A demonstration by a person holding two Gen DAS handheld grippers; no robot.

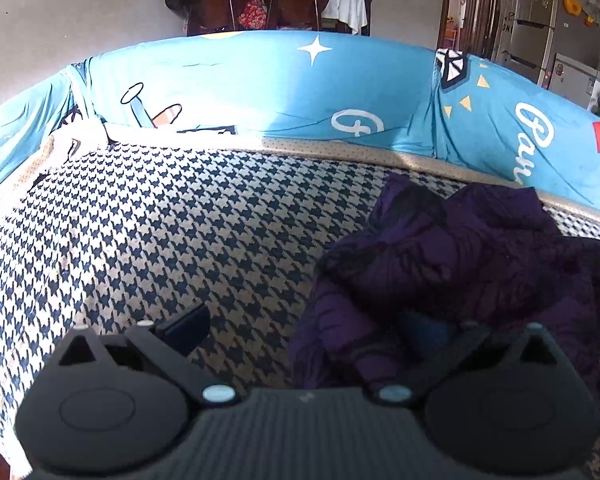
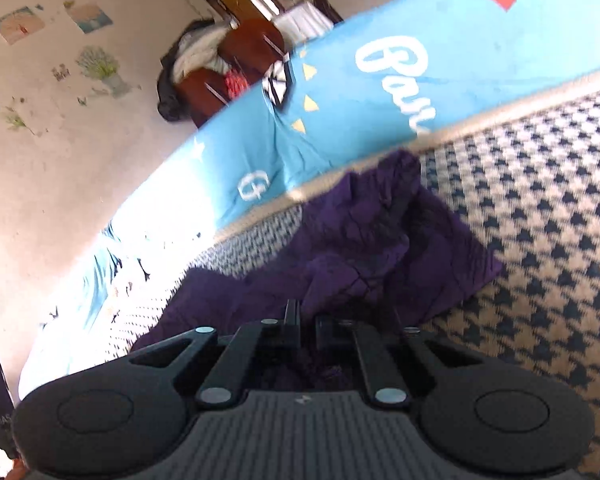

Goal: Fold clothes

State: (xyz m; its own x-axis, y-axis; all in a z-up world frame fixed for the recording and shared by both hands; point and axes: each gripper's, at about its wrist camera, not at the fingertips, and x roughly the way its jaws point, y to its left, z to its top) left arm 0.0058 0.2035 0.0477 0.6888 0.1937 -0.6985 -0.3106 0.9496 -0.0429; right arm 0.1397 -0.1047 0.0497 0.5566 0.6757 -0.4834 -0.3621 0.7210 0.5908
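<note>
Purple garment [image 1: 460, 264] lies crumpled on the houndstooth cover [image 1: 160, 240] of the sofa, near its back edge, below the blue cartoon-print backrest cover [image 1: 260, 92]. We see our right gripper [image 2: 307, 320] with its fingers clenched on a fold of the purple cloth. Our left gripper [image 1: 324, 328] has its fingers released and spread wide, one over the houndstooth, one over the garment.
</note>
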